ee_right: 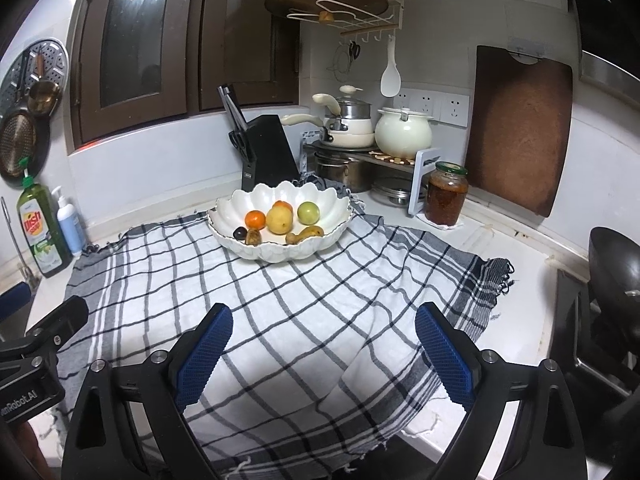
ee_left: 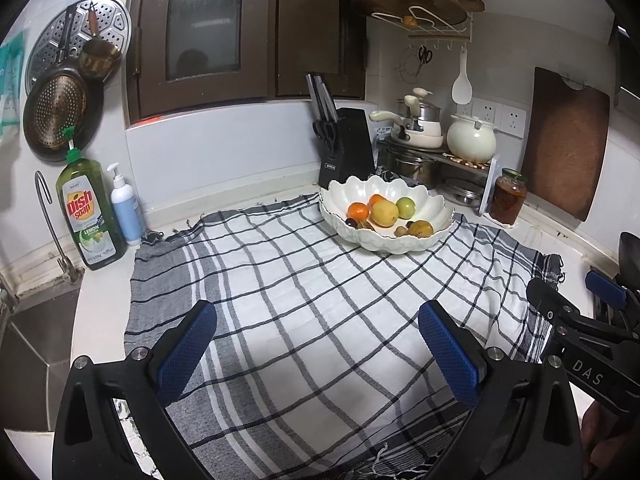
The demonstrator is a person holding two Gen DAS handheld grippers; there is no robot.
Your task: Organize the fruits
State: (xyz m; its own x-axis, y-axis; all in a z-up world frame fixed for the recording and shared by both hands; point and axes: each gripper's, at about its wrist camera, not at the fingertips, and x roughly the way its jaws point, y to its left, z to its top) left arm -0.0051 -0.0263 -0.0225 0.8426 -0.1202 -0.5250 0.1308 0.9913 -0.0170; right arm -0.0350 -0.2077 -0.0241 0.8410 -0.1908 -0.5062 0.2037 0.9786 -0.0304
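Held both claws, left [ee_left: 316, 344] and right [ee_right: 323, 344], wide and empty over checked cloth [ee_right: 280, 300]; fruit [ee_right: 279, 220] all gathered in bowl [ee_right: 240, 204], likely task end.

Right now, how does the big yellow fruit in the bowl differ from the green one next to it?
The yellow fruit is larger and slightly elongated; the green fruit is smaller and rounder. The yellow fruit sits mid-bowl beside the orange; the green fruit lies farther back toward the right rim. Both rest loose in the white scalloped bowl, untouched, with the left gripper and right gripper open and well short of them.
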